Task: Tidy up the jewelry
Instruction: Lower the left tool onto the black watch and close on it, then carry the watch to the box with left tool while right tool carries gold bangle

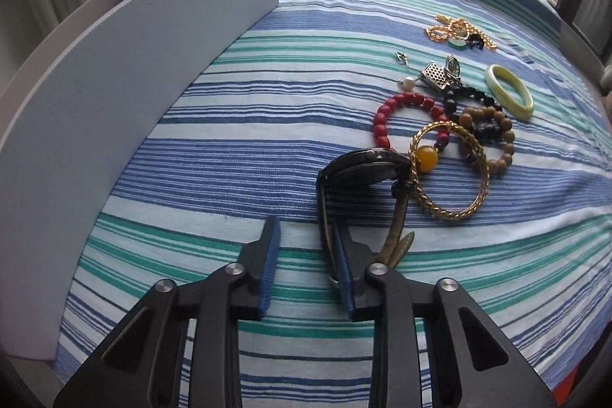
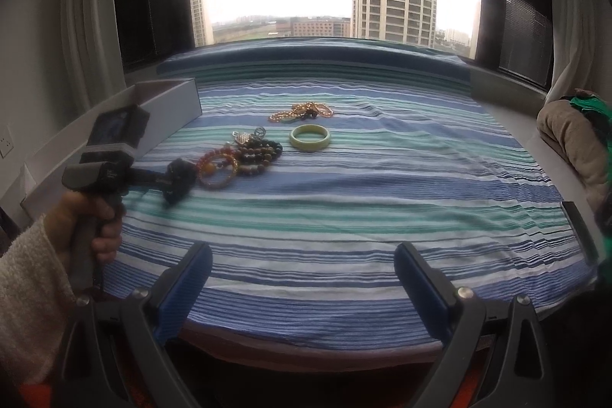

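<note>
A black wristwatch point(image 1: 359, 167) stands on the striped cloth, its strap against the inner pad of my left gripper's right finger point(image 1: 344, 266). My left gripper point(image 1: 306, 236) is open, with the strap at one side of the gap. Beside the watch lie a gold chain bracelet point(image 1: 451, 174), a red bead bracelet point(image 1: 394, 113), brown bead bracelets point(image 1: 493, 132), a green bangle point(image 1: 510, 90) and a gold necklace pile point(image 1: 455, 31). My right gripper point(image 2: 304, 262) is open and empty, low at the near edge of the cloth. It sees the left gripper point(image 2: 172, 182) by the jewelry pile point(image 2: 244, 155).
A grey open box point(image 1: 114, 83) stands along the left side; it also shows in the right wrist view point(image 2: 168, 102). Small silver charms and a pearl point(image 1: 409, 85) lie behind the beads. A folded cloth bundle point(image 2: 573, 140) sits at the right. A window is behind.
</note>
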`<state>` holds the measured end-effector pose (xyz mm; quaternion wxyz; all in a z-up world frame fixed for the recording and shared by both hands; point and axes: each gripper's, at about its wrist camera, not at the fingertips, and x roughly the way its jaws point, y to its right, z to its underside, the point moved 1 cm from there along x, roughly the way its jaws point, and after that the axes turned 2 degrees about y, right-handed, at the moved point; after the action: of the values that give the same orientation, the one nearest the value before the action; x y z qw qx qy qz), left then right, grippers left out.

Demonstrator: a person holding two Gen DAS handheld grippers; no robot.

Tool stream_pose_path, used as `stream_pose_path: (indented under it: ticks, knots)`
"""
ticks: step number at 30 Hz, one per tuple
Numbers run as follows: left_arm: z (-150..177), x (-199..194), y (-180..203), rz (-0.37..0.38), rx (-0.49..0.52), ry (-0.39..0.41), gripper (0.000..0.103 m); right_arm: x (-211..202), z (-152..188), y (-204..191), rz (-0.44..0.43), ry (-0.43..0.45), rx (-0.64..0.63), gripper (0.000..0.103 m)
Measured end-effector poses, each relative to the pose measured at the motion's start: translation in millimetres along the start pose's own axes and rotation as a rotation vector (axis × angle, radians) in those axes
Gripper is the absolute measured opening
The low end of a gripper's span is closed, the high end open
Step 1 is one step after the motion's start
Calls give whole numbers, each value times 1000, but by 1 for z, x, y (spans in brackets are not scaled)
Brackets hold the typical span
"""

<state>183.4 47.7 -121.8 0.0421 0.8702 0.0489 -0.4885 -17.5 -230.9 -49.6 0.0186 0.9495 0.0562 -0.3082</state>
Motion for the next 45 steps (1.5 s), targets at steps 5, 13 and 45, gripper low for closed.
stream_pose_path:
  ticks: [5, 13, 45]
  knots:
    - [9, -22, -25, 77, -81, 16, 3, 14, -23, 13, -97, -13, -16, 98]
    - [27, -51, -54, 104, -142, 42, 3, 146, -58, -22, -347, -300, 25, 68]
    - [-12, -137, -236, -132, -424, 213, 3, 192, -196, -281, -645, -224, -119, 6]
